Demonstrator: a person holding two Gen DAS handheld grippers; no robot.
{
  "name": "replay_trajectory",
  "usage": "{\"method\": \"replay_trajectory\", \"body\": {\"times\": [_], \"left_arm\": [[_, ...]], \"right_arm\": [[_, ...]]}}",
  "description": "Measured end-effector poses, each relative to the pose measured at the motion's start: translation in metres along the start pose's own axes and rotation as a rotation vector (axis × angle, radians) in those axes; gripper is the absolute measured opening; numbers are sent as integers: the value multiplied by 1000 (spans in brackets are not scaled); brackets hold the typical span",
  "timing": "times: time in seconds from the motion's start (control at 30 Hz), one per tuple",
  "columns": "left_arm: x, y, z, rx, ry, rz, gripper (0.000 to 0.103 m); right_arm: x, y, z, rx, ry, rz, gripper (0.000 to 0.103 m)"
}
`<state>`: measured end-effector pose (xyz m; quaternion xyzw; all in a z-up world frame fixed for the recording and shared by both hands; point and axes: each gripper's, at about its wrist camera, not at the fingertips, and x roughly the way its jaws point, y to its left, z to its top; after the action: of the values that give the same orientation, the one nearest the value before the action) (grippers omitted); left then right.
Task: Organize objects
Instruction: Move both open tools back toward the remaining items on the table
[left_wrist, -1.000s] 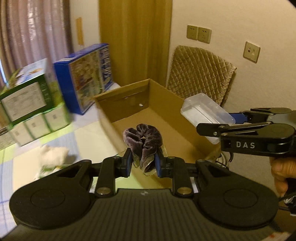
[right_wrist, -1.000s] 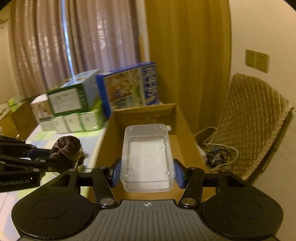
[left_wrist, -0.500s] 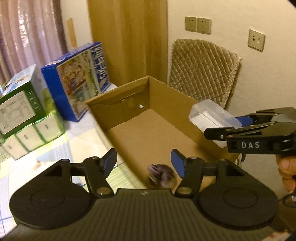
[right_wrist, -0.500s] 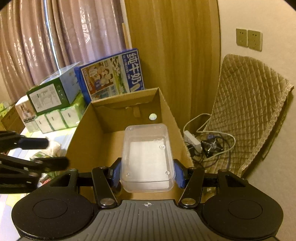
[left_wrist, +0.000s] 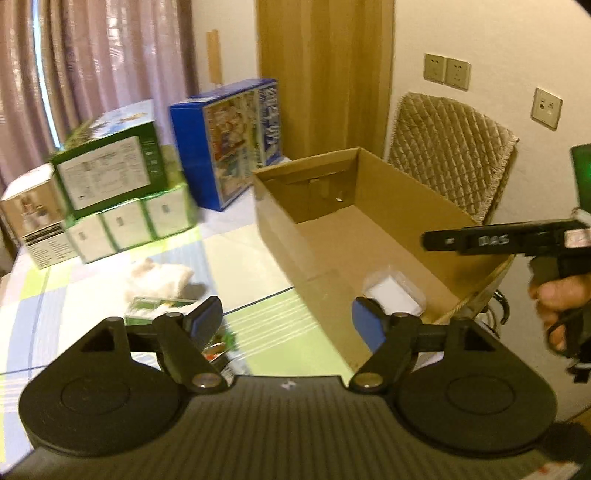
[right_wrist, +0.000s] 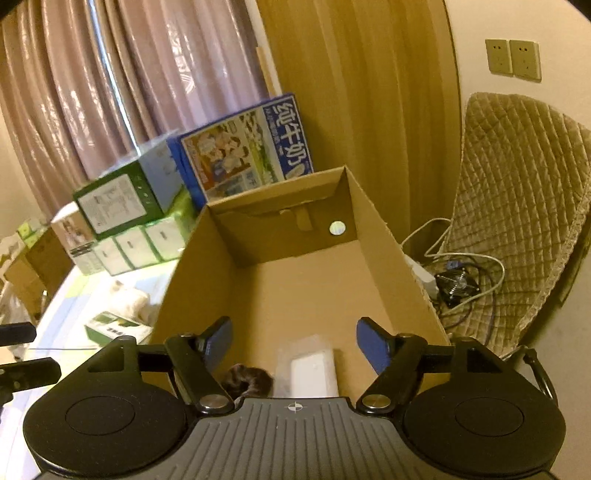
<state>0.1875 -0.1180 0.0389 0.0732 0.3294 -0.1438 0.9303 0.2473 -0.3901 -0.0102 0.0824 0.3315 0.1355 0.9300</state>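
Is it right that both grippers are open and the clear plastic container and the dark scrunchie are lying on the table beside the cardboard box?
Not quite: the clear plastic container and dark scrunchie lie inside the cardboard box, as the right wrist view shows. Both the left gripper and right gripper are open.

The right gripper (right_wrist: 293, 341) hangs above the near end of the cardboard box (right_wrist: 373, 218), jaws spread wide and empty. On the box floor beneath it lie a clear plastic container (right_wrist: 310, 371) and, just left of it, a dark scrunchie (right_wrist: 247, 380). Cartons (right_wrist: 243, 155) stand behind the box.
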Motion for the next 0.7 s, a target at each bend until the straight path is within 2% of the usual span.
{"method": "replay_trajectory", "body": {"times": [0.2,0.33,0.6,0.7], "left_arm": [[-28,25,-27,-95,19,16,79],[-49,36,-49,-116,33,44,82],[-96,65,-93,-188,46,117,90],[-109,76,-104,-209,47,138,93]], "right_arm": [[-49,18,-6,-7,-55,7,75],[-81,42,-15,-1,-80,35,81],[-119,107,-50,-70,-75,132,90],[-120,124,-67,-74,-34,154,94]]}}
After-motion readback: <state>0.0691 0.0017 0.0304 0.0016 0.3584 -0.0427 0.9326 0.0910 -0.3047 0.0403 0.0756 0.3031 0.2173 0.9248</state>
